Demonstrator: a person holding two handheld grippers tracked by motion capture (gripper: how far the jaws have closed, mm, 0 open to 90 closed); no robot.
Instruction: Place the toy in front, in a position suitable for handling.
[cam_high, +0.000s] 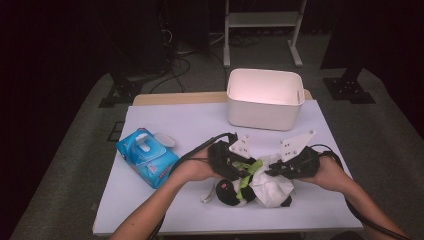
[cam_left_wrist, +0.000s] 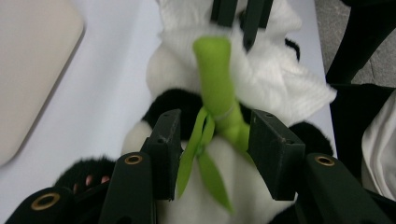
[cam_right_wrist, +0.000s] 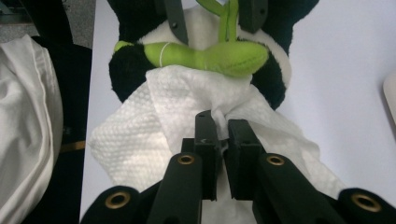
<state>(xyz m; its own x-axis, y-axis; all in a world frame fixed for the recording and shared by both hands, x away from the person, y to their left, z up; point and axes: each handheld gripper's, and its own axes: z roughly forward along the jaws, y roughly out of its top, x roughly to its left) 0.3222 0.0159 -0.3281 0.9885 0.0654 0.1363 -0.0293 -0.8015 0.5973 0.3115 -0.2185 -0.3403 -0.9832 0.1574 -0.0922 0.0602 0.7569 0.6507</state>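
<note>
- A plush panda toy (cam_high: 231, 191) is seen lying on the white worktop (cam_high: 200, 125), near its front edge, between the two hands; a green stuffed bamboo stalk (cam_left_wrist: 217, 93) is sewn across its chest.
- A white wet wipe (cam_right_wrist: 187, 121) is draped over the toy's belly, just below the bamboo stalk.
- The right claw (cam_right_wrist: 223, 140) is pinched together on a gathered fold of the wet wipe; the tissue is seen bunched between the black pads.
- The left claw (cam_left_wrist: 215, 149) stands apart, straddling the lower end of the bamboo stalk and its leaves; the pads are not seen pressing on it, though the toy's body lies just beneath.
- The panda is judged to be light and soft: it would give under a pinch and slide on the smooth worktop if rubbed without being held down.
- A steadying hold is best taken on a firm, bulky part, such as the stuffed stalk or a limb, rather than on loose fur.
- The wipe is judged thin, limp and easily torn, probably damp; it is best held by a bunched fold, as now, not by a single edge.
- A blue pack of wet wipes (cam_high: 147, 156) lies at the left of the worktop, and a white plastic bin (cam_high: 265, 100) stands at the far side, well apart from the toy.
</note>
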